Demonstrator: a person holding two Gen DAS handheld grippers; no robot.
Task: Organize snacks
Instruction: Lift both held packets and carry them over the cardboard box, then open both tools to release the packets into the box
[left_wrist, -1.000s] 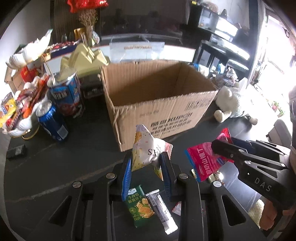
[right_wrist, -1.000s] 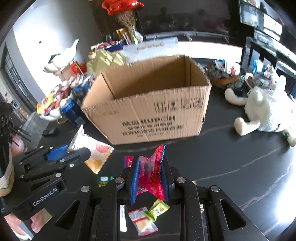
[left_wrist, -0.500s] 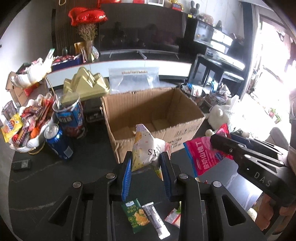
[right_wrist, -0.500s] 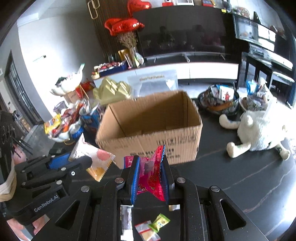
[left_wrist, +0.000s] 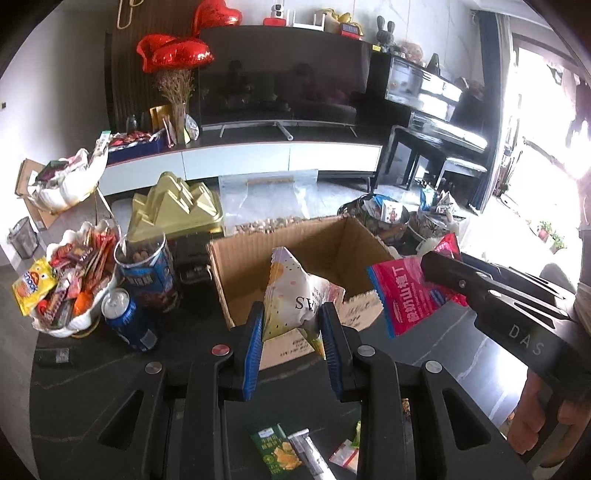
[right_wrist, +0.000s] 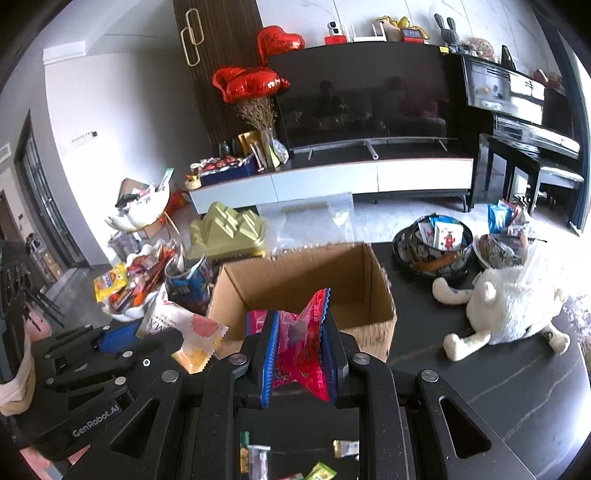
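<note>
My left gripper (left_wrist: 291, 325) is shut on a white snack bag (left_wrist: 291, 299) and holds it in the air, in front of the near wall of the open cardboard box (left_wrist: 295, 240). My right gripper (right_wrist: 300, 339) is shut on a red snack packet (right_wrist: 304, 343), also raised near the box (right_wrist: 295, 273). The red packet (left_wrist: 406, 295) shows at the right in the left wrist view, and the white bag (right_wrist: 181, 325) shows at the left in the right wrist view. Small snack packets (left_wrist: 277, 454) lie on the dark table below.
Left of the box stand a blue can (left_wrist: 129, 321), an open tin (left_wrist: 147, 273) and a white dish of snacks (left_wrist: 70, 280). A gold box (left_wrist: 177, 210) sits behind. Bowls of snacks (right_wrist: 432, 243) and a white plush toy (right_wrist: 506, 306) are on the right.
Both grippers have risen well above the table with their packets still held. The box now sits lower in both views and its inside shows.
</note>
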